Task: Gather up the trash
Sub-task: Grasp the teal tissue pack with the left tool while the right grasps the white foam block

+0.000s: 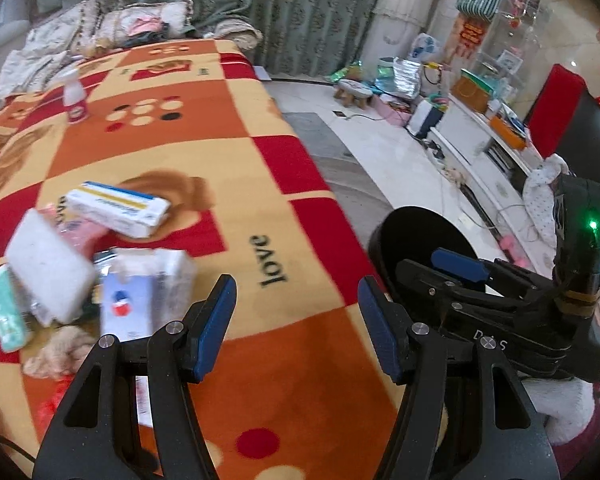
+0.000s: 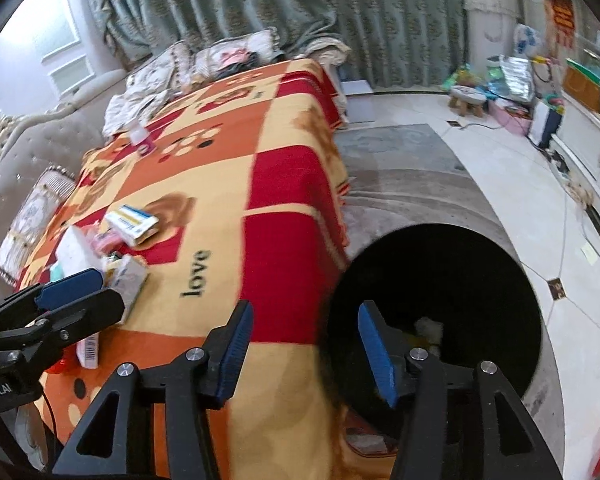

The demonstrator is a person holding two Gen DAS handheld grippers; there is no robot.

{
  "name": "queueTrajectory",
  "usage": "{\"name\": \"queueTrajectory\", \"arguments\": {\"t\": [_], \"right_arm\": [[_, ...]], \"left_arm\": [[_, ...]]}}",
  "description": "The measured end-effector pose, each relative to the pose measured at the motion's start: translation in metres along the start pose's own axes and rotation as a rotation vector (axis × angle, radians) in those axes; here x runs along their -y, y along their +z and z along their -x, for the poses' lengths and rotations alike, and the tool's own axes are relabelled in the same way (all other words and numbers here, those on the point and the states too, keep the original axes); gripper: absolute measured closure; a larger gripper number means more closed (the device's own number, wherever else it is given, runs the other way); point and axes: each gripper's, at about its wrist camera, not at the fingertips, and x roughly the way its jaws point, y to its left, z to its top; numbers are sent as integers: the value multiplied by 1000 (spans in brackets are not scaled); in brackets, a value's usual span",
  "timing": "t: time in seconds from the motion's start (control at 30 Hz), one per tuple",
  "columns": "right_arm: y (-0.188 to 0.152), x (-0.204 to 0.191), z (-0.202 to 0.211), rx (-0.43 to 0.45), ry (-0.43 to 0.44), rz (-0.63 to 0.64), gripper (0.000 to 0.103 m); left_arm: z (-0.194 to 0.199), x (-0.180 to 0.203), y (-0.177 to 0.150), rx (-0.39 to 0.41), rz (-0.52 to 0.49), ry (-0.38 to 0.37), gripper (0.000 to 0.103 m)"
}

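While the trash still lies heaped near the left edge of the checked blanket (image 1: 260,184), neither gripper has anything in it. Furthest left in that heap is a green tissue pack (image 1: 4,312), then a white sponge-like block (image 1: 48,264), a blue-and-white carton (image 1: 130,304) and, behind them, a yellow-striped medicine box (image 1: 118,208). Over bare blanket to their right, the left gripper (image 1: 296,320) is spread wide and empty. Off the blanket's right edge stands the black bin (image 2: 460,280), a few scraps already inside; the right gripper (image 2: 304,348) hangs wide open and empty at its rim. Because the items overlap, a grab could well drag a neighbour along or push light boxes further away.
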Motion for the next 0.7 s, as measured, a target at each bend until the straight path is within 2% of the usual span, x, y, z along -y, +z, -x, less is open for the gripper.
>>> {"name": "queueTrajectory", "arguments": {"t": [0.4, 0.7], "right_arm": [[11, -81, -16, -20, 100, 115, 46], [22, -159, -32, -31, 200, 242, 39]], "left_arm": [[37, -64, -18, 28, 64, 93, 41], [65, -151, -43, 27, 177, 210, 41]]}}
